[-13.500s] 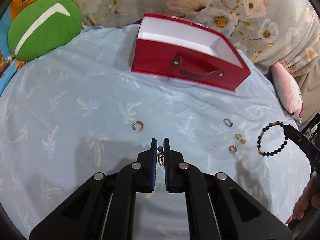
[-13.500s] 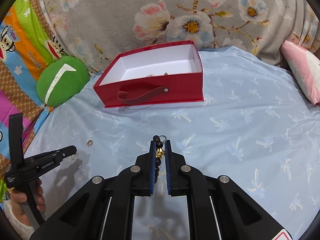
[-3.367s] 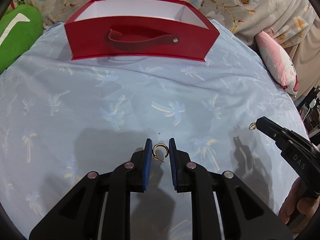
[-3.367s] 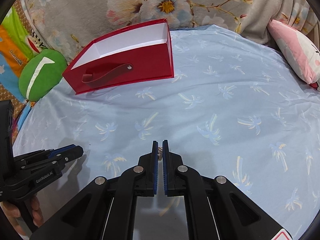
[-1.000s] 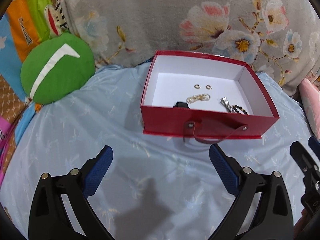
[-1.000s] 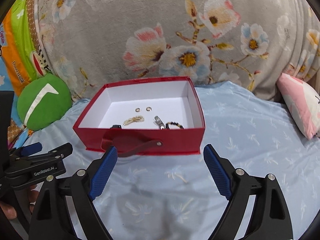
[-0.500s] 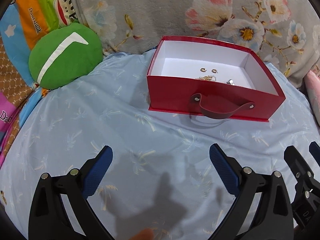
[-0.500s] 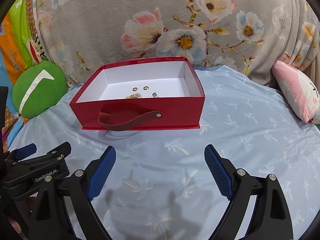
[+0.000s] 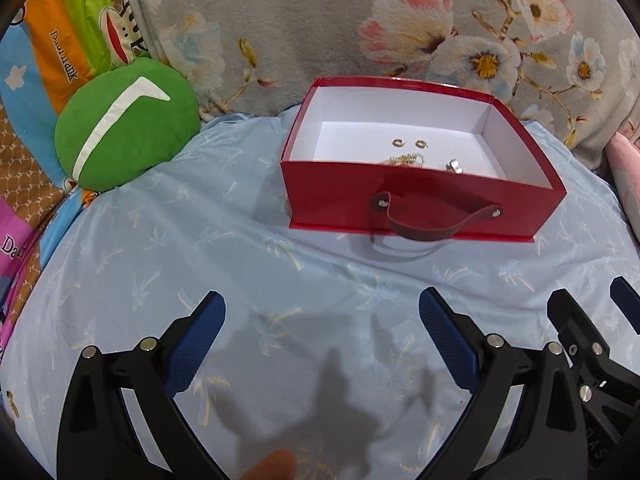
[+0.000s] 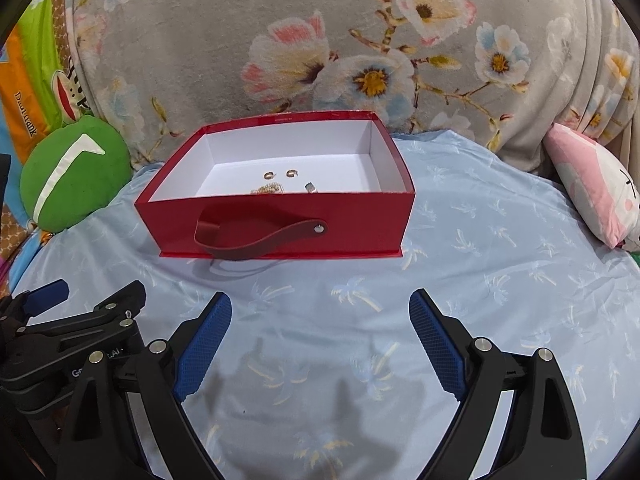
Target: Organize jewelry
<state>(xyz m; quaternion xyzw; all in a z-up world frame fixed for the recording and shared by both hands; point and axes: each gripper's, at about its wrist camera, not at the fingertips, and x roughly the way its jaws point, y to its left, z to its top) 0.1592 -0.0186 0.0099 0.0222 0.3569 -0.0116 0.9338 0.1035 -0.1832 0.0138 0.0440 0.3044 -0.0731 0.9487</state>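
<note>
Both grippers empty and spread wide over the bed, jewelry lying in the box ahead

The left gripper (image 9: 322, 320) and right gripper (image 10: 320, 318) hover with fingers far apart, holding nothing. Beyond their tips the open red cardboard box with a dark strap handle (image 10: 280, 224) holds two small gold hoop earrings (image 10: 280, 174), a gold chain (image 10: 267, 189) and a silver piece (image 10: 311, 188); its low walls likely keep them from rolling. Bare pale-blue palm-print bedsheet (image 10: 460, 272) between fingers and box leaves free room; green round cushion (image 9: 124, 128) sits off left

A green round cushion (image 9: 124, 124) rests at the left on the blue palm-print sheet (image 9: 200, 248). A grey flowered blanket (image 10: 320, 40) hangs behind; a pink pillow (image 10: 596, 184) lies right.
</note>
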